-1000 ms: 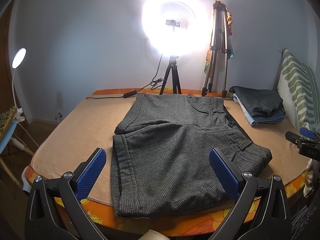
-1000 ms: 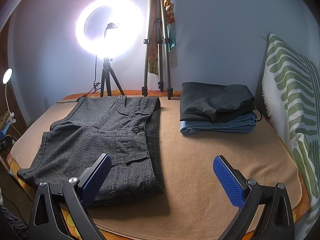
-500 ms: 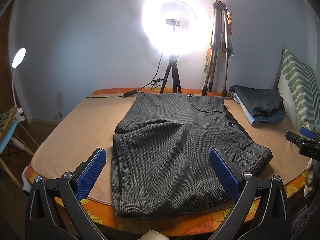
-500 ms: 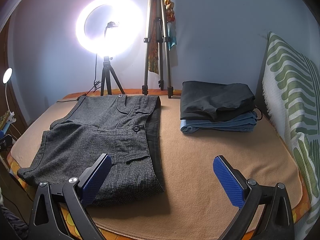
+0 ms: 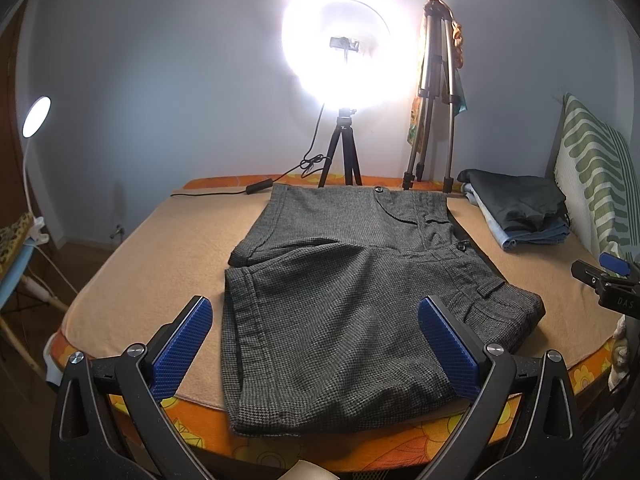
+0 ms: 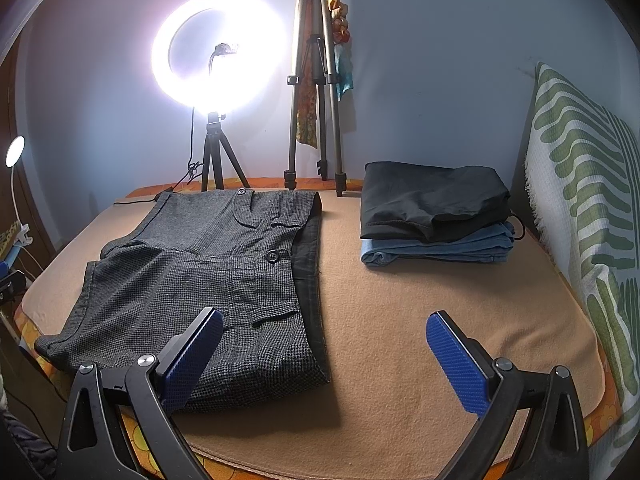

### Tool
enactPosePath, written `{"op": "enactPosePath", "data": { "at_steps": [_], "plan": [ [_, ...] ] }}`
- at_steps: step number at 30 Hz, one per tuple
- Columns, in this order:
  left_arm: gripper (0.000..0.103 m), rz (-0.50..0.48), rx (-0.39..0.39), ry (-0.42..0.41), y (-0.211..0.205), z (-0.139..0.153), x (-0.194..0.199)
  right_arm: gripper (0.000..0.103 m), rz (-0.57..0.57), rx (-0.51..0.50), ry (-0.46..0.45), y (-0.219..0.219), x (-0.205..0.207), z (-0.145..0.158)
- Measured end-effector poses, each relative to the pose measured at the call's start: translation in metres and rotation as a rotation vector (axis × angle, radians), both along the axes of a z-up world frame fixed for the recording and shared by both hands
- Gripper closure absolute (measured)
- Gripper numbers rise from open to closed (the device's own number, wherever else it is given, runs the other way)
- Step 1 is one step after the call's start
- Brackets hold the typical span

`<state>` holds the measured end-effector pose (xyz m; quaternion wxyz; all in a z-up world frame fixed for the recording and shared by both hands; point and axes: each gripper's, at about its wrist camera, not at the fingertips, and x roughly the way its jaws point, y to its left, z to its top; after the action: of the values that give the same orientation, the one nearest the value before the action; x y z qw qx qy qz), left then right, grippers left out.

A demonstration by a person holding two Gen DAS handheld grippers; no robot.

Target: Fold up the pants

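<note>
Grey checked short pants (image 5: pixel 344 292) lie flat on the tan blanket (image 5: pixel 152 264), one leg folded over the other, hem hanging over the near edge. They also show in the right wrist view (image 6: pixel 208 280), waistband to the right. My left gripper (image 5: pixel 316 344) is open and empty, held just above the near leg. My right gripper (image 6: pixel 324 356) is open and empty, its left finger (image 6: pixel 192 356) over the pants' near right corner. The right gripper's tip shows in the left wrist view (image 5: pixel 612 276).
A stack of folded black and blue clothes (image 6: pixel 436 216) lies at the back right. A green-striped pillow (image 6: pixel 588 208) stands on the right. A ring light (image 6: pixel 220 52) on a tripod and a second tripod (image 6: pixel 316 92) stand behind the bed. A desk lamp (image 5: pixel 36 116) is at left.
</note>
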<state>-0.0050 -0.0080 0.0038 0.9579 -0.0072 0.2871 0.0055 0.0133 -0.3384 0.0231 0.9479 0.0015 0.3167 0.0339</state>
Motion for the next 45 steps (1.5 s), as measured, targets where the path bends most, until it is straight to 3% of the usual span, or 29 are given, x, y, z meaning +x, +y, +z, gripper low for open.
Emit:
{"op": "enactPosePath", "data": {
  "at_steps": [17,21,26,31,36,41,45],
  "plan": [
    [0.001,-0.031,-0.022,-0.011,0.004,-0.005,-0.001,0.001,0.014,0.004,0.0,0.0,-0.001,-0.001],
    [0.007,-0.056,-0.062,-0.02,0.009,-0.002,0.0,0.004,0.034,0.01,-0.006,0.0,-0.002,0.0],
    [0.018,-0.103,-0.009,-0.026,0.006,0.001,0.001,0.005,0.071,0.012,-0.025,0.001,-0.001,0.001],
    [0.026,-0.156,0.028,0.035,0.016,-0.006,-0.001,0.015,0.172,-0.042,-0.057,0.015,-0.006,0.002],
    [0.047,-0.187,0.035,0.098,0.03,-0.013,-0.003,0.021,0.301,-0.096,-0.05,0.033,-0.01,-0.003],
    [0.049,-0.233,0.043,0.143,0.031,-0.02,-0.006,0.038,0.516,-0.148,0.035,0.049,-0.007,-0.018],
    [0.049,-0.266,0.006,0.193,0.029,-0.029,-0.005,0.044,0.629,-0.191,0.071,0.054,-0.002,-0.027]
  ]
}}
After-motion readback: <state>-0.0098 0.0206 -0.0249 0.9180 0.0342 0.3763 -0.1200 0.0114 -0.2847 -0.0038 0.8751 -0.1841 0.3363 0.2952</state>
